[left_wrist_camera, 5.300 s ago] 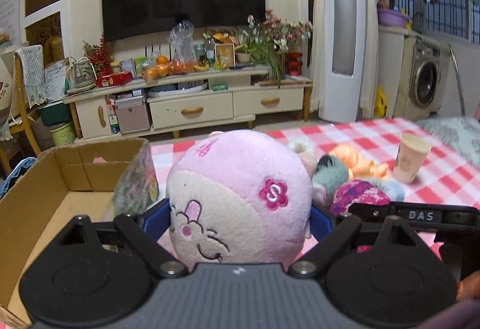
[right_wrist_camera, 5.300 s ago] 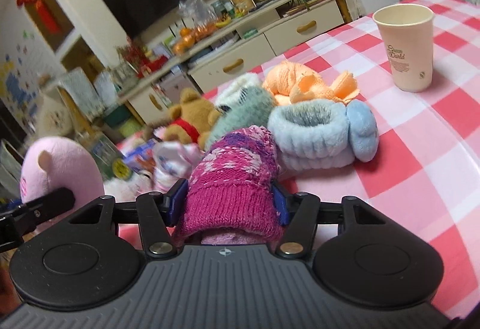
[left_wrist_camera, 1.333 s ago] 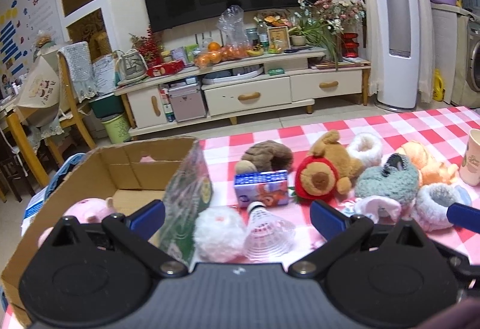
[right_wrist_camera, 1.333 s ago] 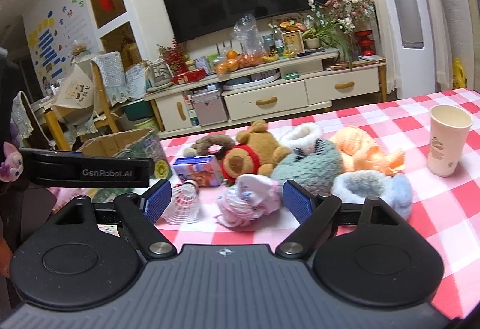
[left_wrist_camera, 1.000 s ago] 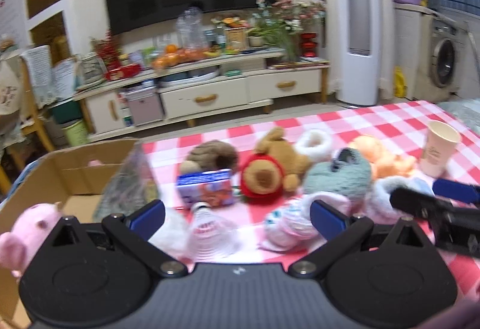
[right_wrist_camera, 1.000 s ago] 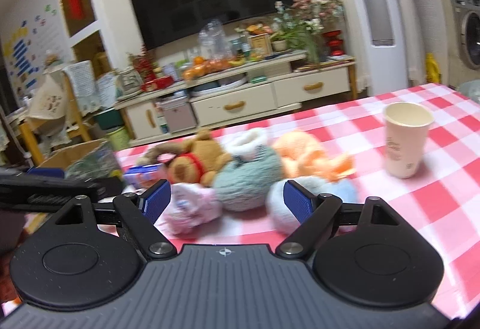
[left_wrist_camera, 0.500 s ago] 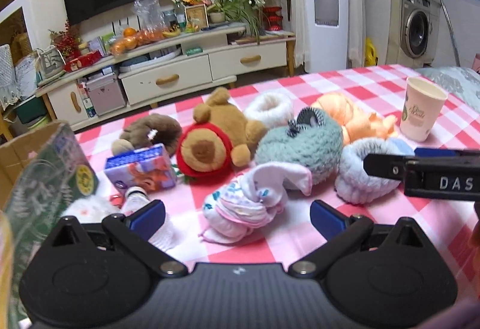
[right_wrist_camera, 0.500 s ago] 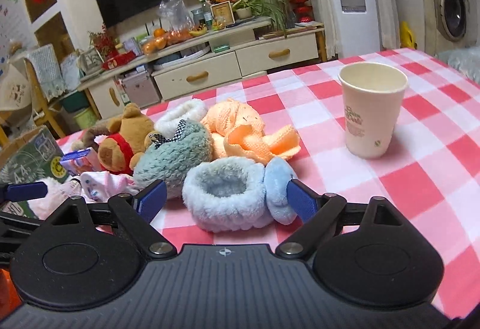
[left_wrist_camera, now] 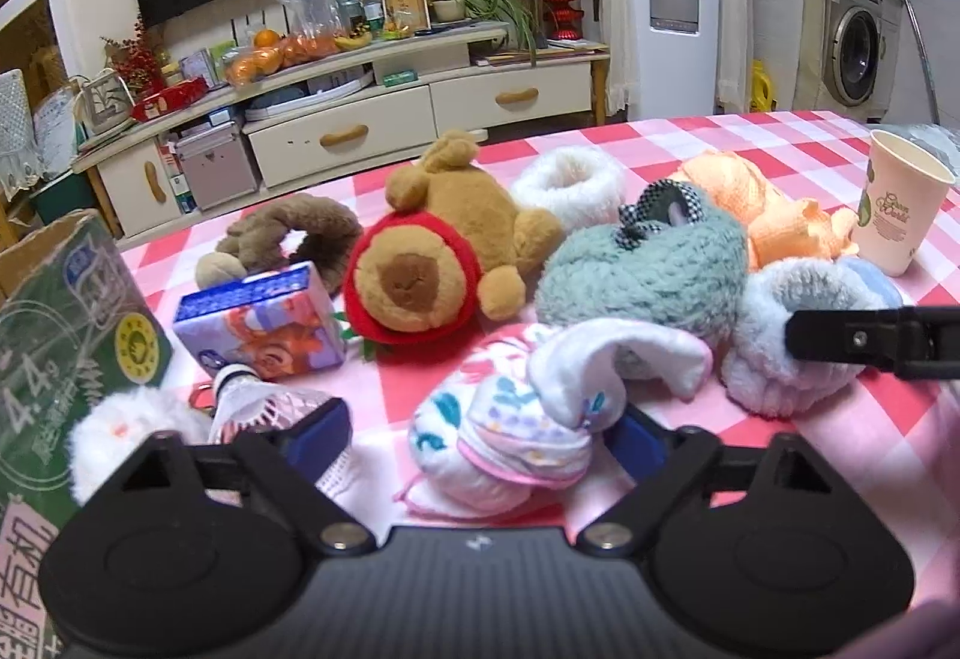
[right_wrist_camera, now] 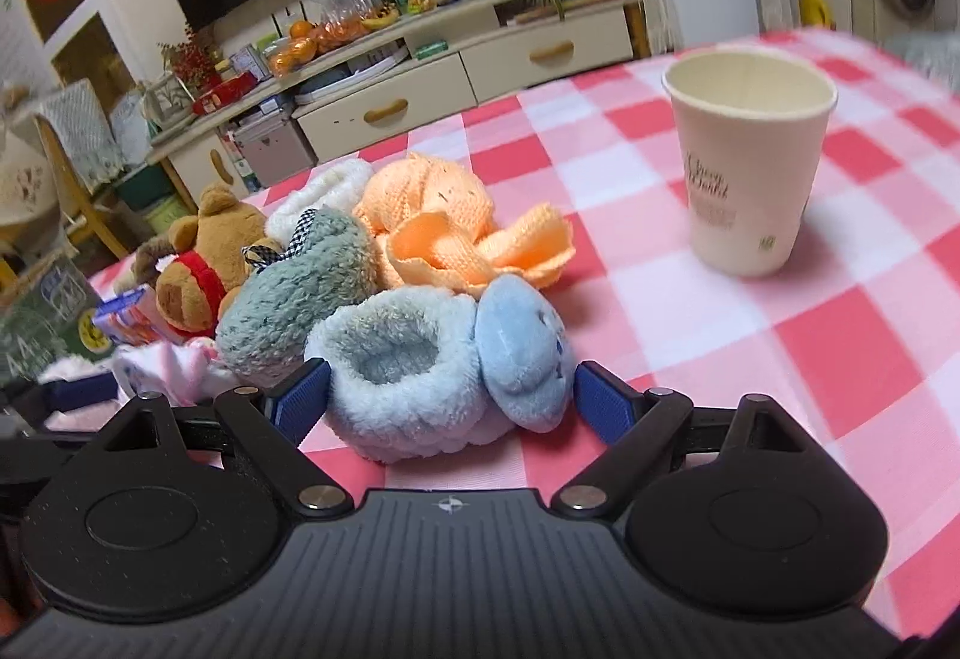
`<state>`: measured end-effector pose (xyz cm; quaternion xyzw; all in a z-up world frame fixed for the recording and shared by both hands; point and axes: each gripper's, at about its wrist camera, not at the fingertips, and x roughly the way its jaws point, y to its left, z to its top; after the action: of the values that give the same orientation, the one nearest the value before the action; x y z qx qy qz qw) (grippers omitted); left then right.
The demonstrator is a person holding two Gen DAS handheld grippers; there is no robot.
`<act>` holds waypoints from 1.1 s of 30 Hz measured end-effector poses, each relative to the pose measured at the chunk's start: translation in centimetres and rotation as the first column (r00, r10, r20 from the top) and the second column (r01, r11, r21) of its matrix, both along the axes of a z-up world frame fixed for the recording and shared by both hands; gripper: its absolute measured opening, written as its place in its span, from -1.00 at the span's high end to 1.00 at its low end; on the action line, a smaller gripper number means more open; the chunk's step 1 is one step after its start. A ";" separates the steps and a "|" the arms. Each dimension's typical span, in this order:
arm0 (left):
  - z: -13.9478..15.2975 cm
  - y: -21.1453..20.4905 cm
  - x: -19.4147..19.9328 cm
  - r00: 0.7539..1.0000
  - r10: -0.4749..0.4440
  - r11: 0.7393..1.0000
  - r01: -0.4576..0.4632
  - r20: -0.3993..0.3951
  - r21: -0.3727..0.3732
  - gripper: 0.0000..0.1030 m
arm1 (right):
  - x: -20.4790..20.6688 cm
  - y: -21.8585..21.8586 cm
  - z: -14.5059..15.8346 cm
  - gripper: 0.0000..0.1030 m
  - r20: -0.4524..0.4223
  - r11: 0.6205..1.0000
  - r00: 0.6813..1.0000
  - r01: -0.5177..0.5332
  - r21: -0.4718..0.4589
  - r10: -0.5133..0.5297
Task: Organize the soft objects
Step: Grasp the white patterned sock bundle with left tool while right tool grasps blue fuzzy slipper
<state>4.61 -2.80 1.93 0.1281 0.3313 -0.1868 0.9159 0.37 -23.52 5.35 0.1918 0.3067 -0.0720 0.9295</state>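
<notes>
The surface point(left_wrist_camera: 750, 137) has a pink and white checked cloth, and most of the soft stuff sits bunched together on it. Right between the left gripper point(left_wrist_camera: 480, 434) fingers lies a little white patterned sock bundle point(left_wrist_camera: 510, 419). Just past that, a grey-green fuzzy slipper point(left_wrist_camera: 648, 269), a brown bear in a red hood point(left_wrist_camera: 432, 263) and a white fluffy cuff point(left_wrist_camera: 570, 185). Off to that gripper's left: a shuttlecock point(left_wrist_camera: 258, 401), a blue tissue pack point(left_wrist_camera: 264, 323) and a brown plush ring point(left_wrist_camera: 288, 233). Between the right gripper point(right_wrist_camera: 447, 401) fingers sits a pale blue fluffy bootie point(right_wrist_camera: 420, 365), with an orange knitted piece point(right_wrist_camera: 456, 221) behind it. A paper cup point(right_wrist_camera: 750, 167) stands well apart, ahead to its right.
</notes>
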 end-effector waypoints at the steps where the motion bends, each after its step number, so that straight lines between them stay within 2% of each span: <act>1: 0.0 -0.1 0.0 1.000 -0.006 1.000 0.006 -0.009 -0.005 -0.46 | 0.0 -0.2 -0.1 -1.00 -0.001 1.000 1.000 0.000 0.022 0.000; 3: -0.2 -0.3 0.1 0.999 -0.013 1.000 0.012 -0.032 -0.010 -0.26 | 0.0 -0.5 -0.4 -1.00 -0.004 0.998 1.000 -0.003 0.056 0.003; 4: -0.3 -0.4 0.1 0.999 -0.012 1.000 0.012 -0.039 -0.009 -0.22 | 0.1 -0.5 -0.4 -1.00 -0.002 0.998 1.000 -0.004 0.059 0.004; 12: -0.2 0.1 -0.4 0.999 0.007 1.000 -0.008 -0.046 -0.024 -0.17 | 0.9 0.1 -0.4 -1.00 -0.007 0.999 1.000 -0.024 0.030 0.024; 22: 0.8 1.8 -1.0 0.993 0.042 0.993 -0.053 -0.107 -0.107 -0.16 | 1.9 1.2 -0.8 -1.00 -0.020 0.995 0.999 -0.041 -0.093 0.039; 23: 1.0 2.1 -1.2 0.993 0.042 0.992 -0.054 -0.109 -0.112 -0.16 | 2.0 1.2 -0.7 -0.96 -0.019 0.994 0.999 -0.043 -0.101 0.041; 28: 1.8 2.8 -2.0 0.993 0.033 0.990 -0.048 -0.112 -0.135 -0.16 | 2.0 1.1 -0.7 -0.35 -0.011 0.990 0.999 -0.050 -0.132 0.049; 30: 2.3 3.2 -2.2 0.993 0.032 0.988 -0.048 -0.110 -0.149 -0.16 | 2.1 1.0 -0.5 -0.20 -0.008 0.991 0.999 -0.051 -0.128 0.050; 33: 2.9 4.1 -2.3 0.994 0.037 0.983 -0.055 -0.105 -0.173 -0.16 | 2.0 0.9 -0.5 -0.10 -0.003 0.991 0.998 -0.060 -0.121 0.060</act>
<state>2.31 1.25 4.88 0.0295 0.3624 -0.2005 0.9097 2.39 -22.57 4.88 0.1257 0.3070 -0.0627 0.9413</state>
